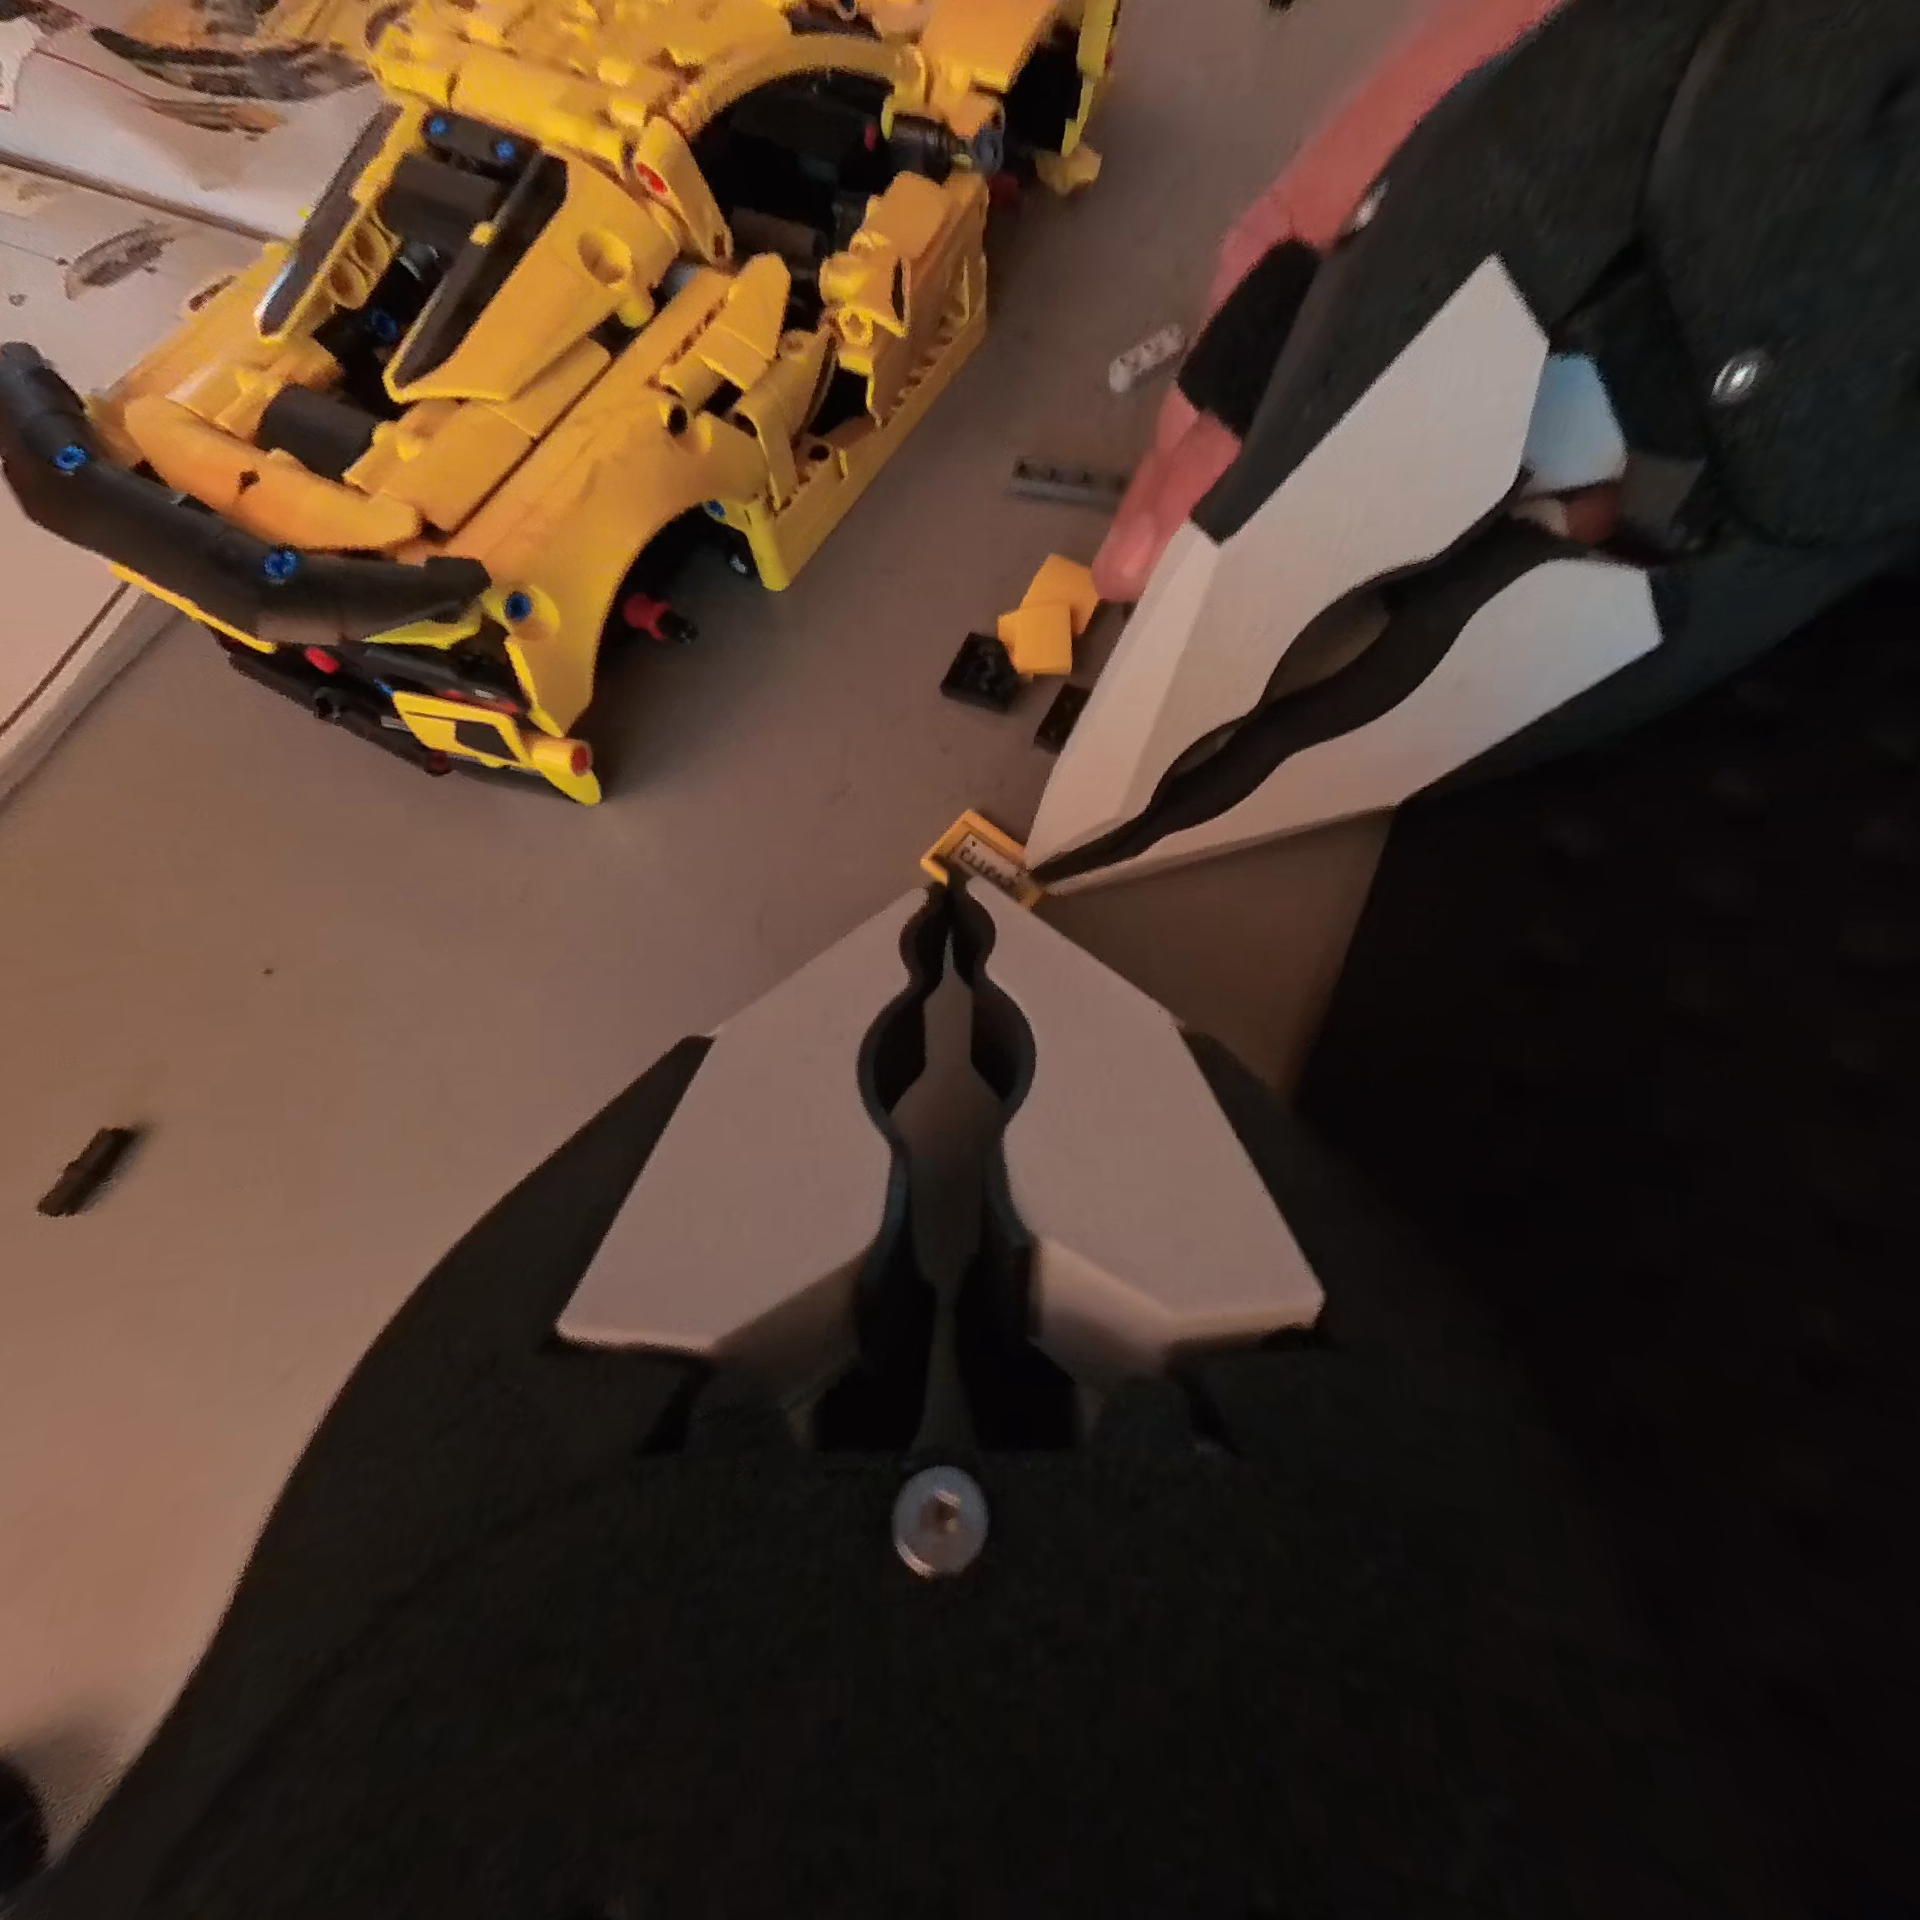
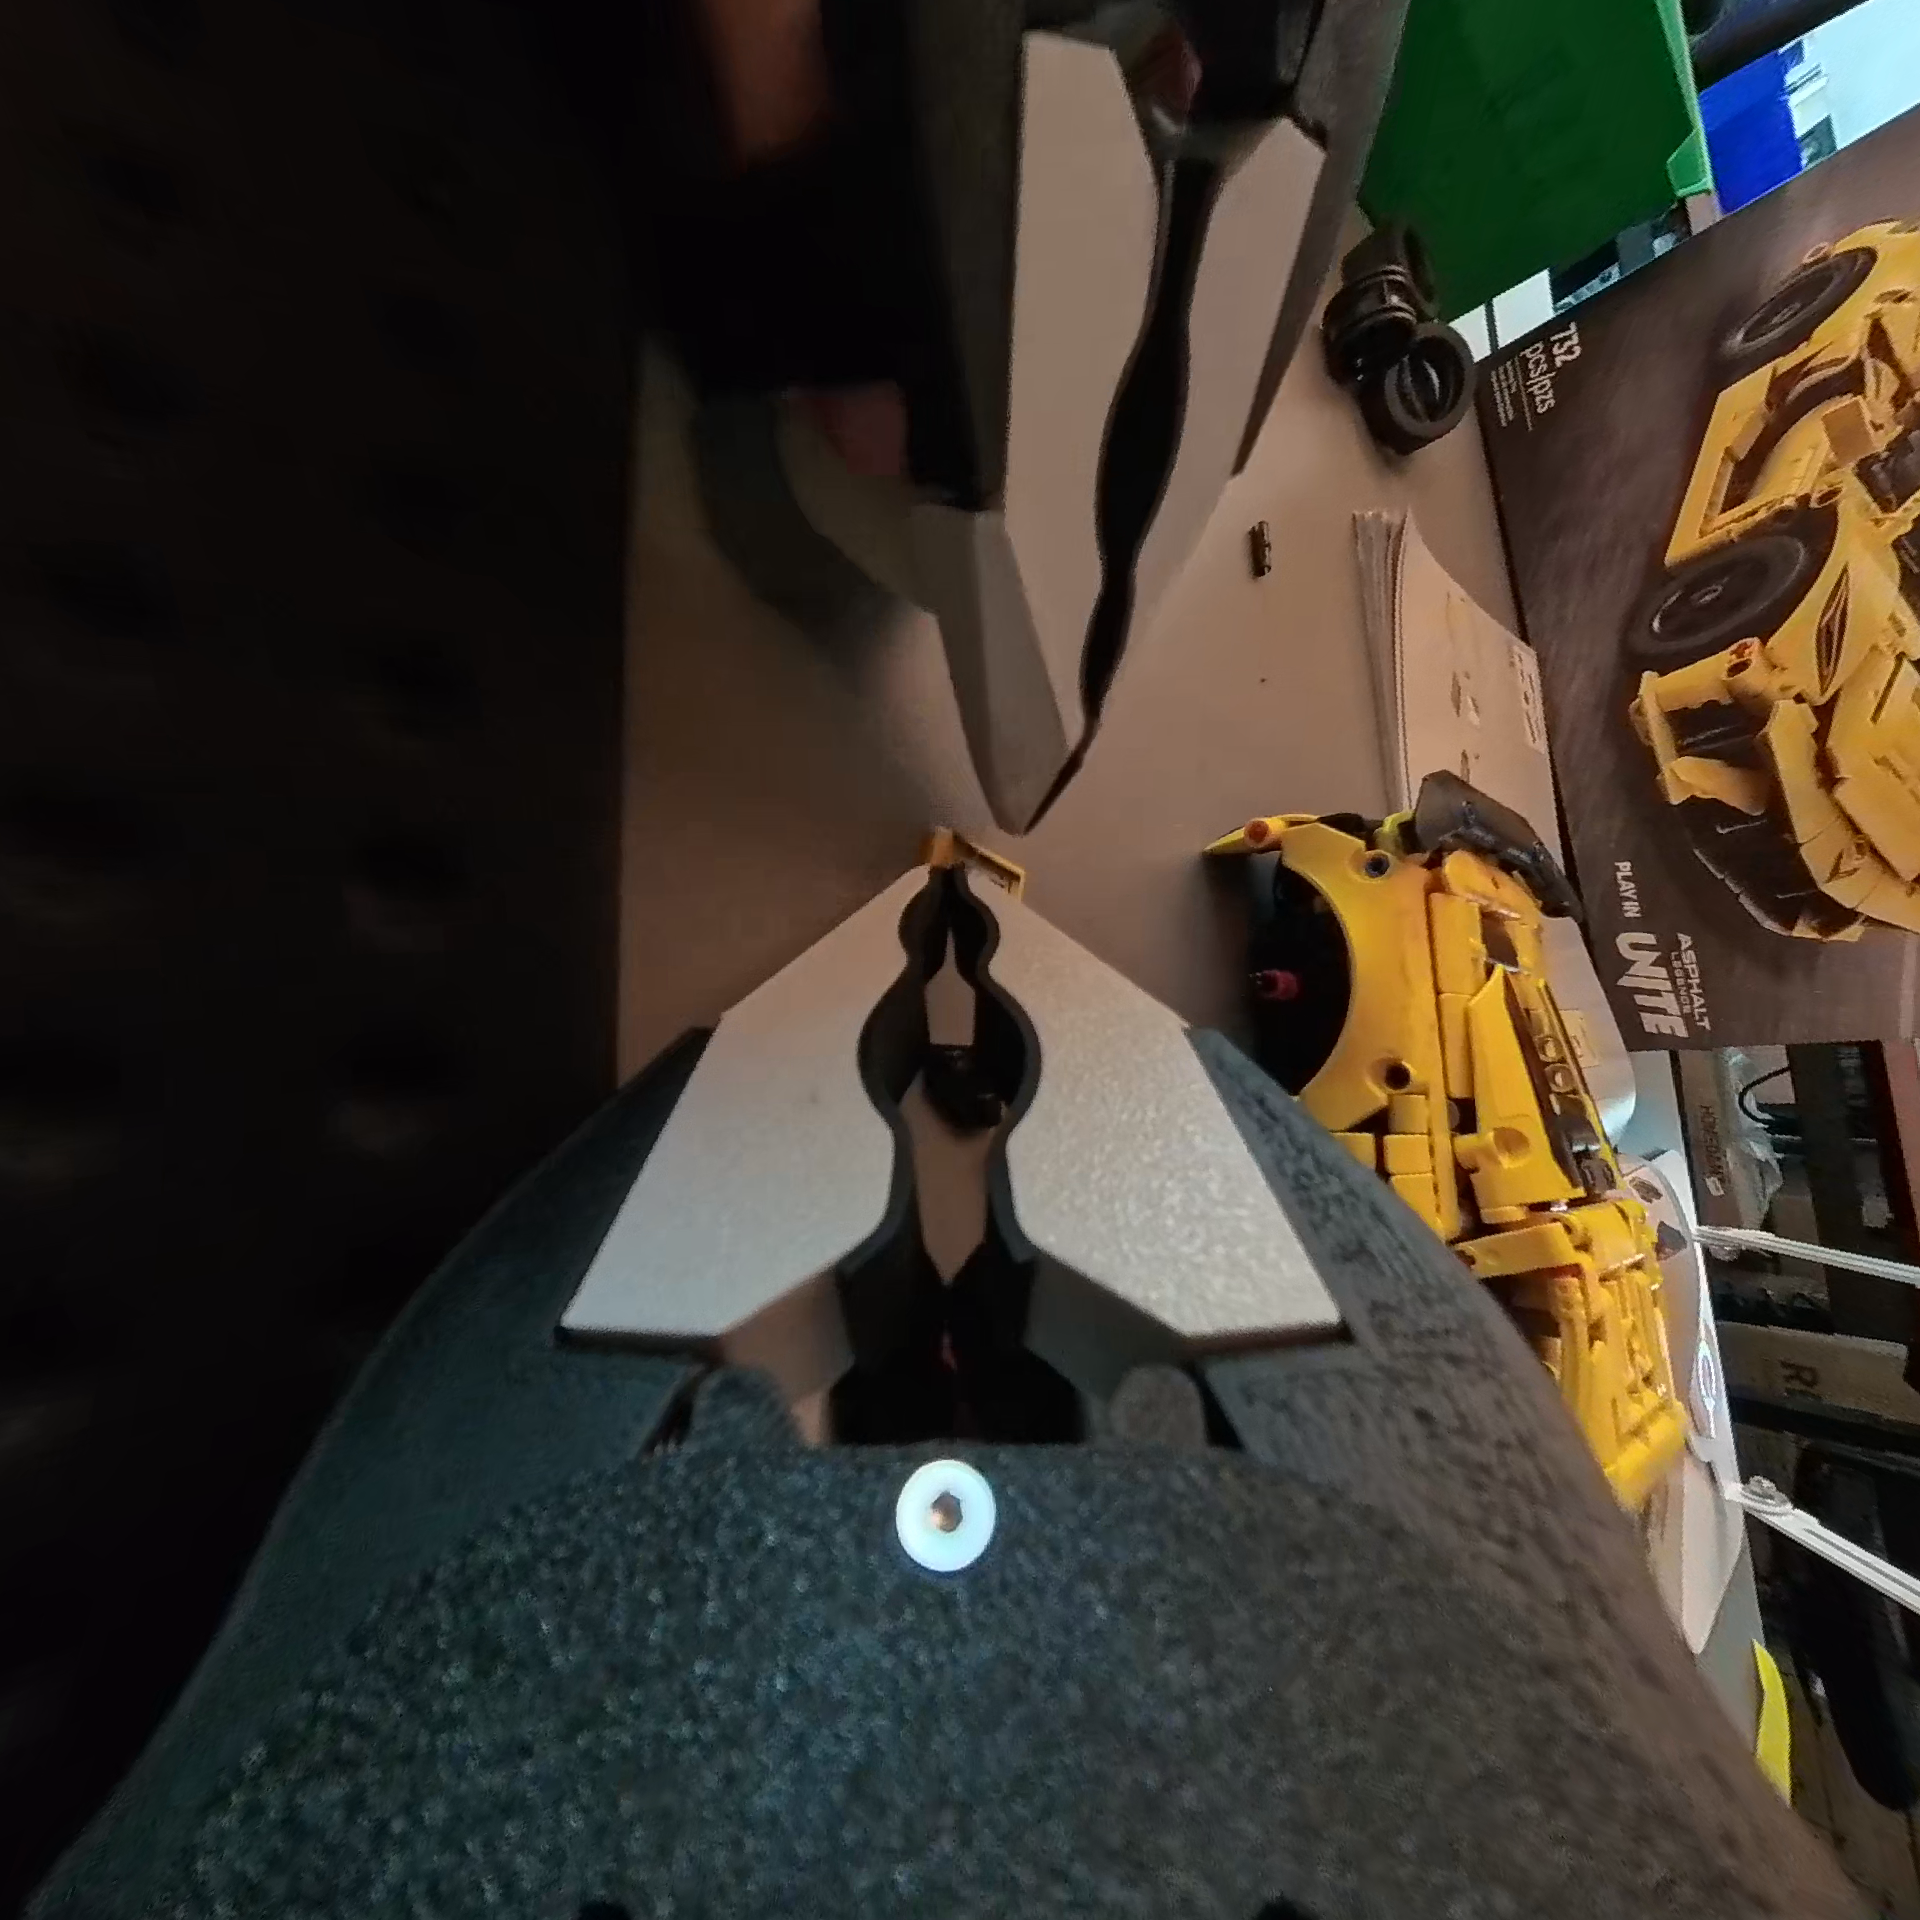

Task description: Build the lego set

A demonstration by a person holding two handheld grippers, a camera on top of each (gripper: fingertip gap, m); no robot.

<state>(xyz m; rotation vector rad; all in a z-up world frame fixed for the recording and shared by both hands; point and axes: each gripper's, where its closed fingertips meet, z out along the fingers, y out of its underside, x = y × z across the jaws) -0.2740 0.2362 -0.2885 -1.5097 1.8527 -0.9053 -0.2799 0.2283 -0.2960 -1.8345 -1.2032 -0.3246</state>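
Note:
A small yellow tile [image 1: 977, 854] with a printed face hangs above the grey table [image 1: 312, 987], pinched between both grippers. My left gripper [image 1: 948, 902] is shut on its near corner. My right gripper [image 1: 1042, 875] comes in from the upper right, shut on its other end. In the right wrist view the right gripper [image 2: 943, 875] holds the tile [image 2: 982, 857], and the left gripper [image 2: 1027, 826] comes down from above to its far end. The partly built yellow car [image 1: 520, 364] stands on the table to the upper left and also shows in the right wrist view [image 2: 1455, 1091].
A loose yellow piece [image 1: 1049, 623], black plates [image 1: 982, 670], grey bits [image 1: 1070, 483] and a black pin [image 1: 88, 1169] lie on the table. A hand [image 1: 1174, 468] holds the right gripper. The set's box [image 2: 1714, 623], instruction booklet [image 2: 1455, 675], black tyres [image 2: 1392, 343] and a green bin [image 2: 1538, 135] show in the right wrist view. The grippers are tip to tip, or close to it. The black pin [image 1: 88, 1169] sits 15 cm or so from the ends of my left fingers. It is also in sight in the right wrist view [image 2: 1261, 552].

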